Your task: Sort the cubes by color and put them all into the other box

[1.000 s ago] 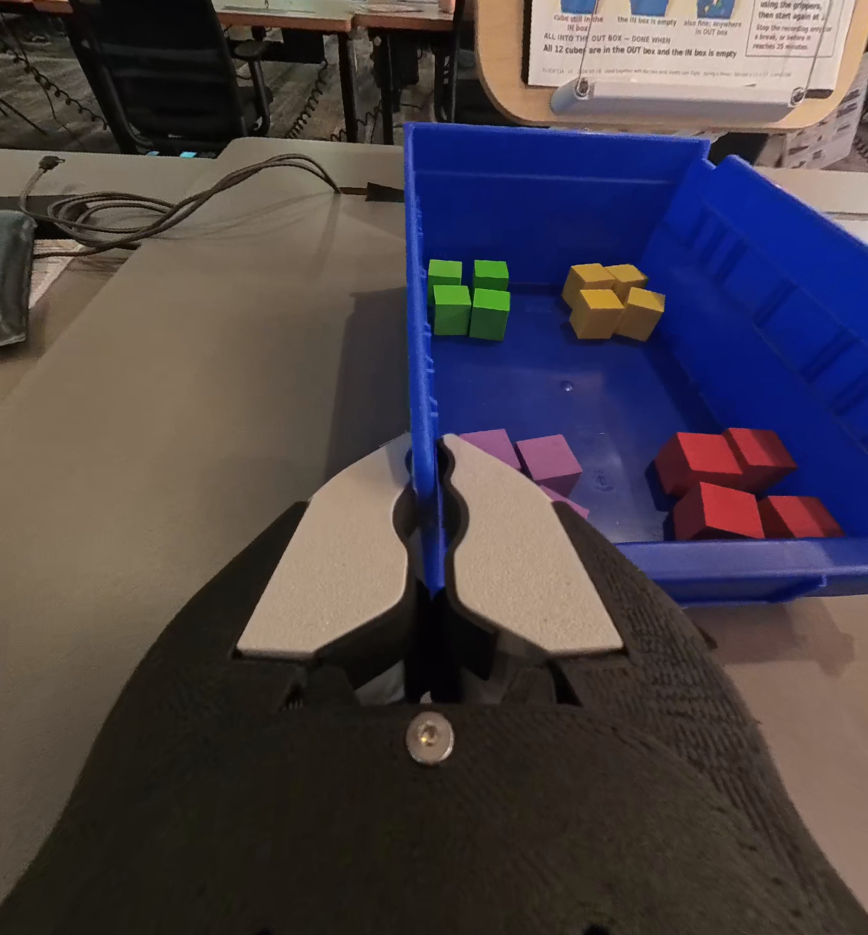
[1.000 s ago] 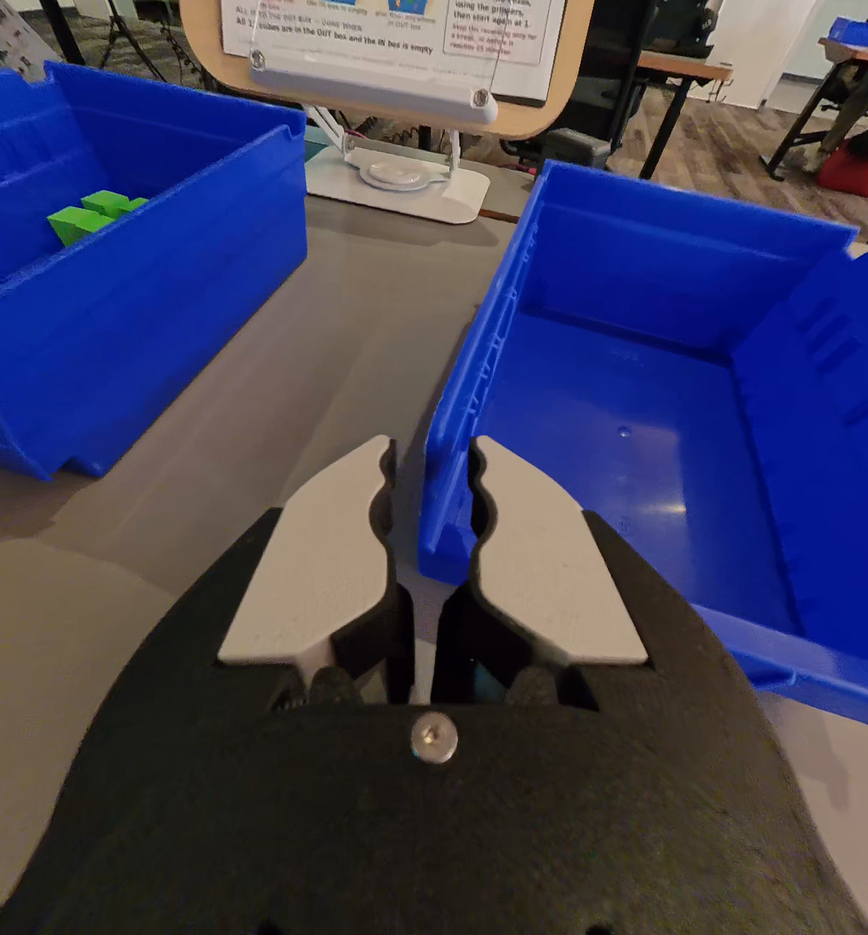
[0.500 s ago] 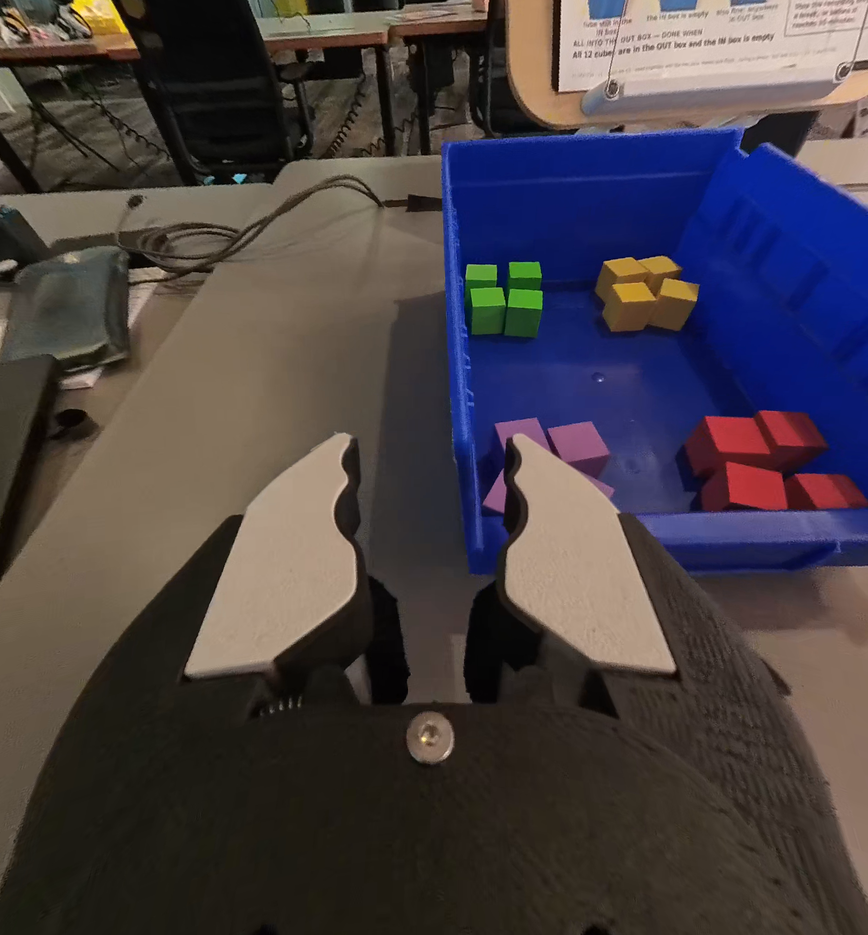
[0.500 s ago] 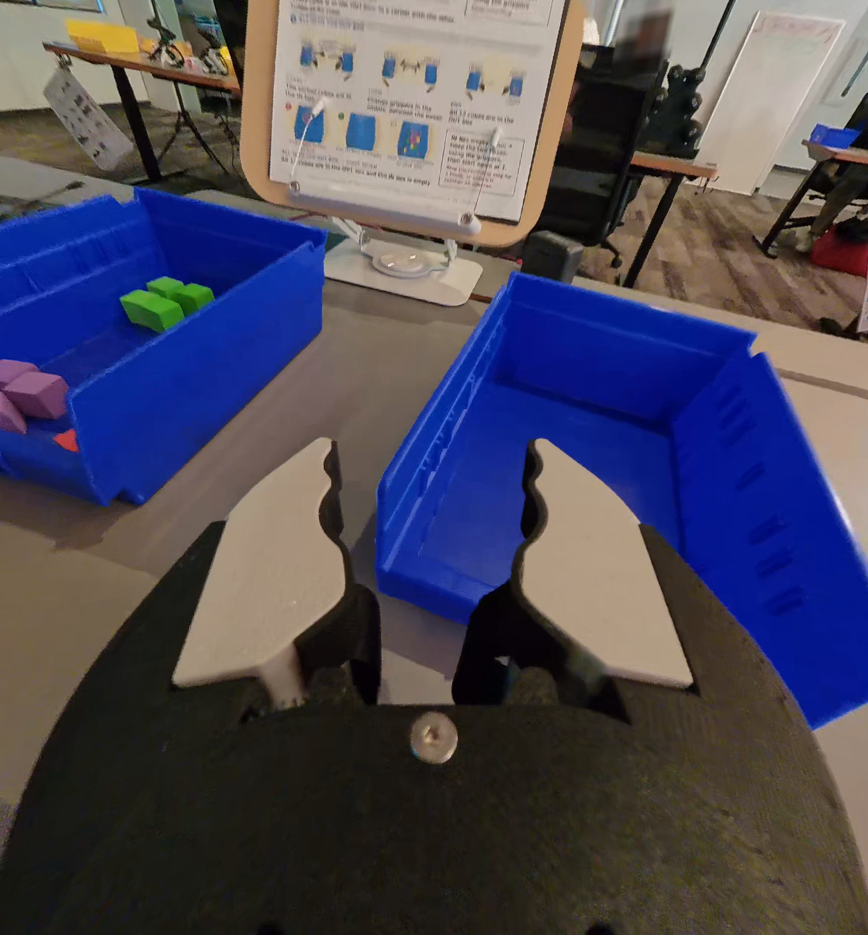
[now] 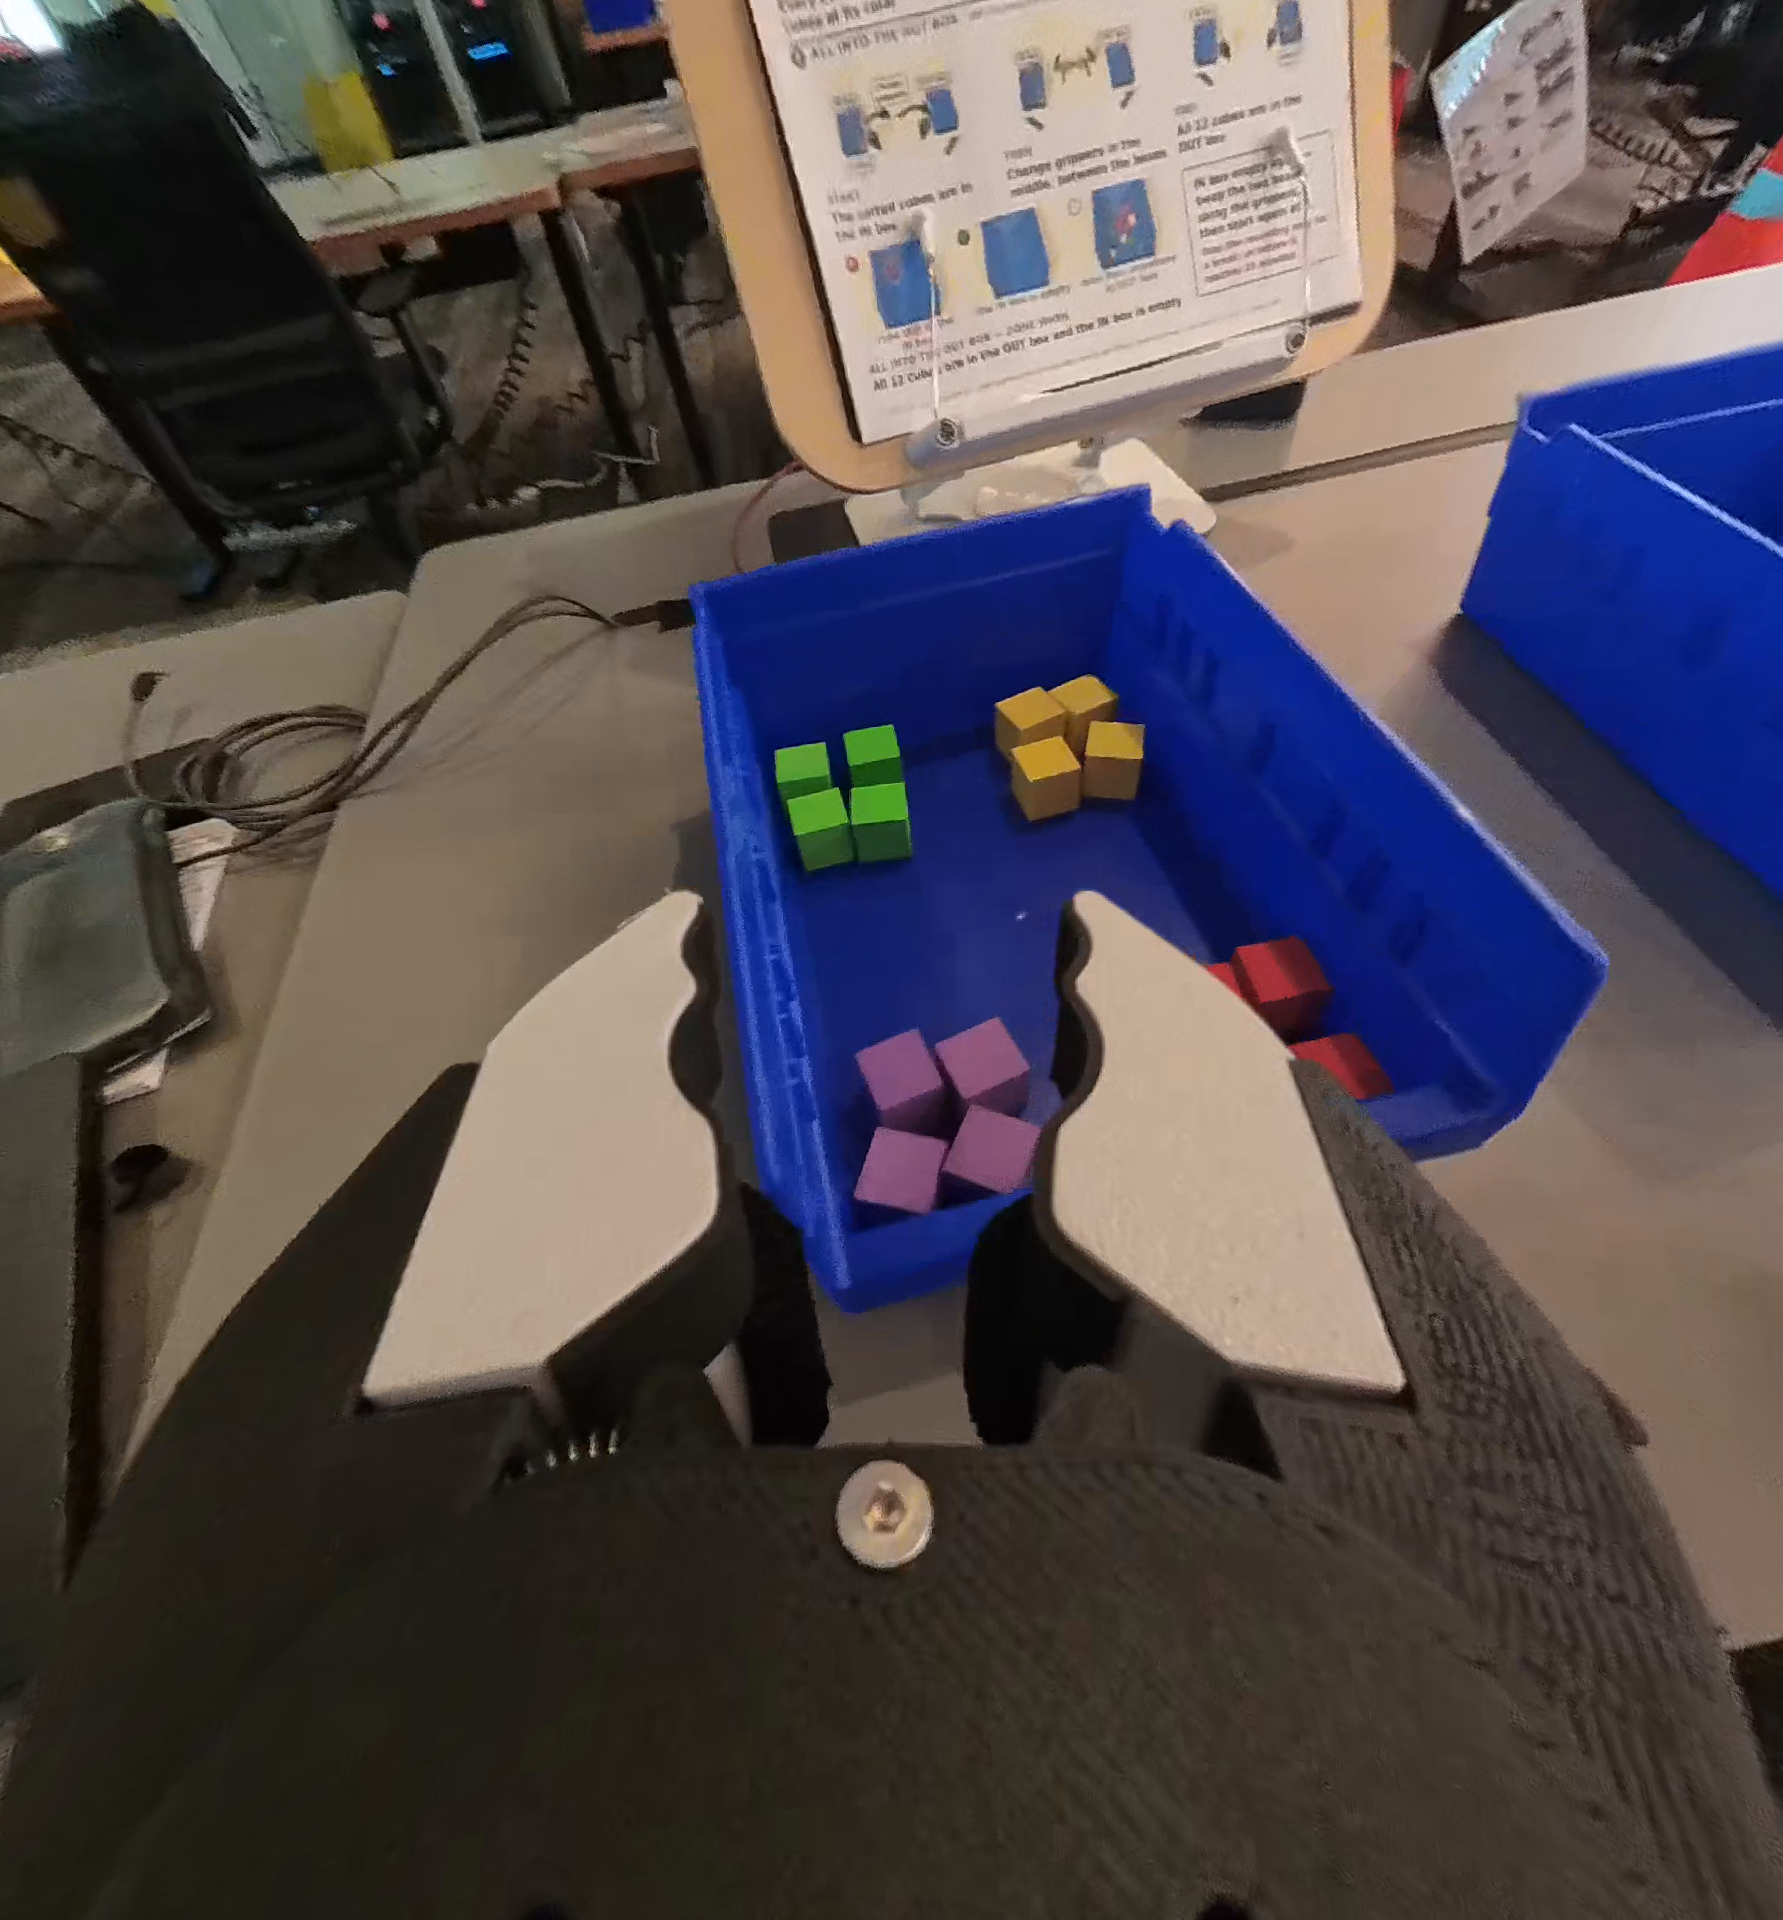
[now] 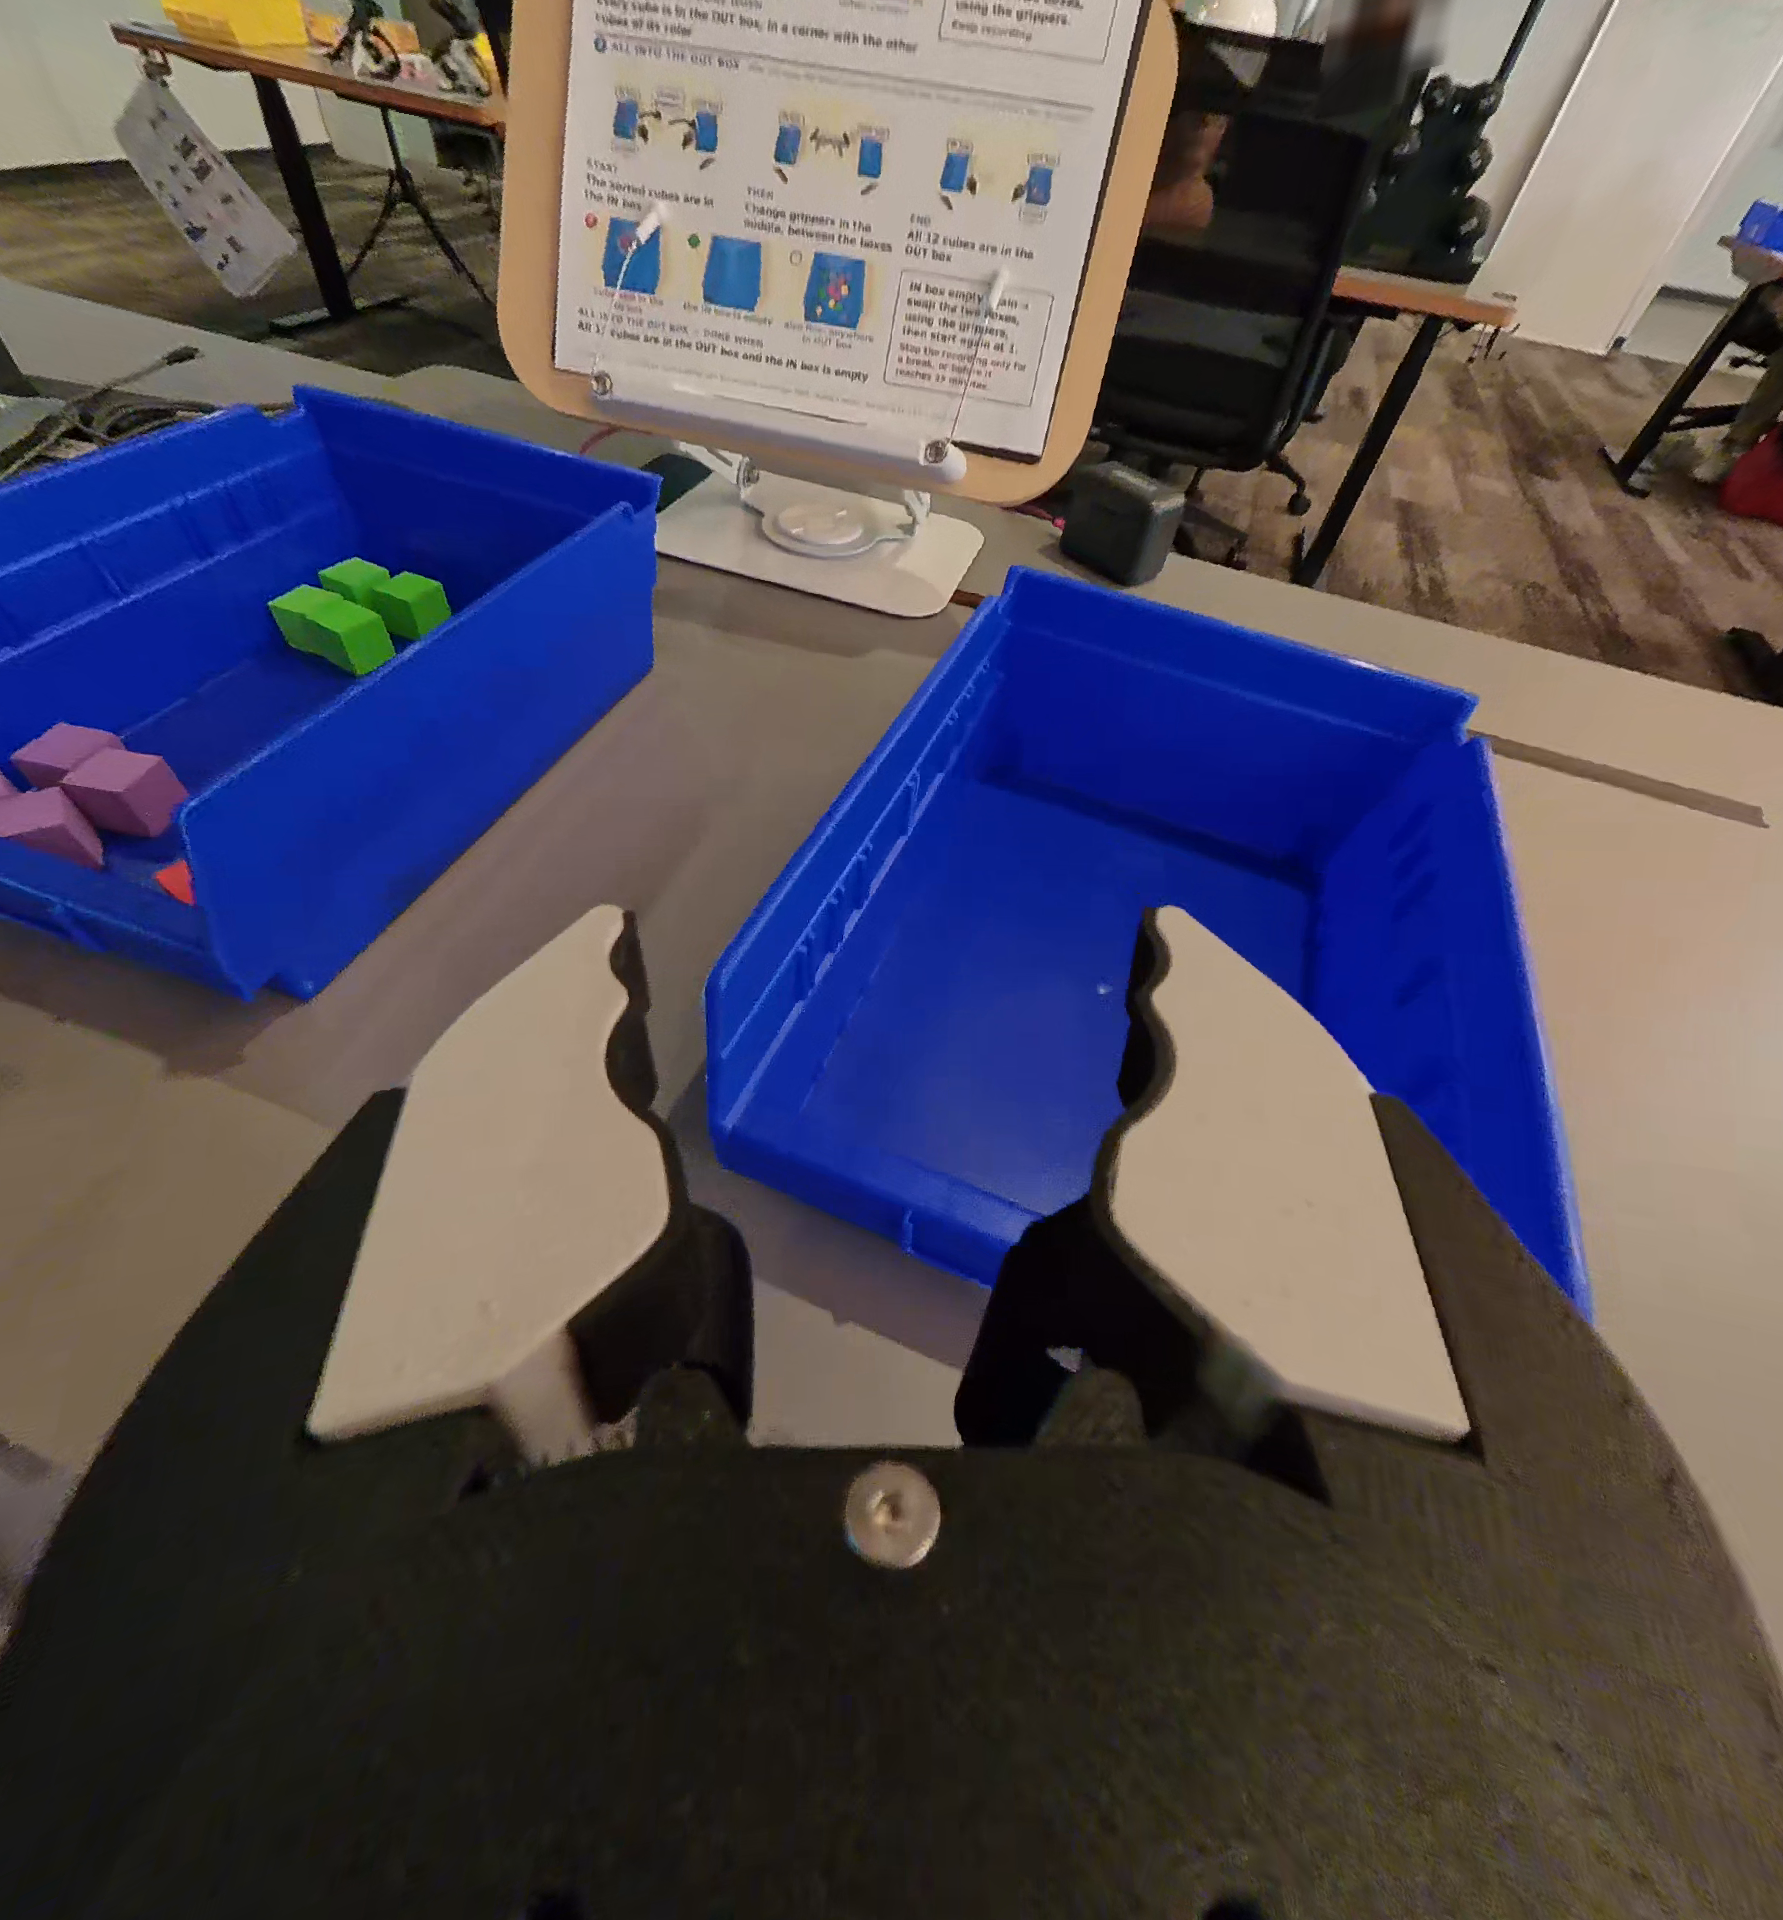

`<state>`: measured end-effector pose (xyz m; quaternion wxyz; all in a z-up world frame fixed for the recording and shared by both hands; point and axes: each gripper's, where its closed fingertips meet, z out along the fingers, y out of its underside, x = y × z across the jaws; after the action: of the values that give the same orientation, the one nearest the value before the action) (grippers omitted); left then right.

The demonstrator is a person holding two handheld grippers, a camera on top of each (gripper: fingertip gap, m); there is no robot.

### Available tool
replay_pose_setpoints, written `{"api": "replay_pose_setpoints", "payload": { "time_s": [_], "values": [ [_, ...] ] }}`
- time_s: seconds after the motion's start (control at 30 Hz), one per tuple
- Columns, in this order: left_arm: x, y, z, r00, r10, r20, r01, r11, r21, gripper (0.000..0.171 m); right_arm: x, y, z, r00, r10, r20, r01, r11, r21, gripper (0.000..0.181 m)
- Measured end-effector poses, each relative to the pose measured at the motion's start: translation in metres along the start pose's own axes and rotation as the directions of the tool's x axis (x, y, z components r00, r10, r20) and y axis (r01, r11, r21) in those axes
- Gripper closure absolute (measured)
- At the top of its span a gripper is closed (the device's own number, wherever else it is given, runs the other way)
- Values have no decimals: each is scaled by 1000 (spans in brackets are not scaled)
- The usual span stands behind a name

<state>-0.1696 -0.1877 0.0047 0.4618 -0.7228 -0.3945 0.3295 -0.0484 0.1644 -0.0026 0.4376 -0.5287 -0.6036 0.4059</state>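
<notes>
Purple cubes (image 5: 944, 1117) are sitting in the near corner of the left blue bin (image 5: 1365, 862). They look light, rigid, easy on flat sides. I'm hovering my left gripper (image 5: 882, 925) wide open, empty; right gripper (image 6: 887, 925) gaping over the empty bin (image 6: 1427, 935), holding nothing.

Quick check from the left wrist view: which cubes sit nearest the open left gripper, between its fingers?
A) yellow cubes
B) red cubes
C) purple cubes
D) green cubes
C: the purple cubes lie in the near corner of the blue bin, framed between the fingers of the open left gripper.
</notes>
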Motion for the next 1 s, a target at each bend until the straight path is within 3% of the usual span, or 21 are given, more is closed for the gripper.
{"api": "replay_pose_setpoints", "payload": {
  "time_s": [0.13, 0.23, 0.3, 0.47, 0.6, 0.7, 0.83, 1.0],
  "values": [
    [25, 10, 17, 994, 31, -100, -38, 996, -75, 110, 4, 1, -5, 1000, -5, 16, 5, 1000, -5, 92],
    [30, 15, 25, 989, 105, -102, -115, 988, -99, 112, 9, -10, -7, 999, -39, 7, 39, 999, 3, 97],
    [29, 10, 29, 987, 109, -116, -121, 988, -101, 113, 14, -17, -4, 998, -69, -1, 69, 998, -2, 105],
    [29, -13, 28, 983, 135, -122, -143, 988, -57, 112, 31, -30, 6, 997, -76, -22, 76, 997, 4, 103],
    [43, -11, 19, 969, 190, -155, -192, 981, 2, 113, 19, -21, 7, 992, -124, 10, 124, 992, 35, 113],
    [42, -11, 20, 972, 175, -156, -174, 985, 16, 116, 24, 0, 9, 986, -166, -26, 165, 985, -40, 114],
    [48, 3, 28, 965, 194, -177, -205, 978, -44, 116, 32, 18, 10, 987, -154, -44, 148, 982, -120, 116],
    [50, 5, 29, 963, 205, -175, -217, 975, -53, 117, 40, 16, 4, 977, -187, -99, 173, 976, -135, 118]
  ]
}}
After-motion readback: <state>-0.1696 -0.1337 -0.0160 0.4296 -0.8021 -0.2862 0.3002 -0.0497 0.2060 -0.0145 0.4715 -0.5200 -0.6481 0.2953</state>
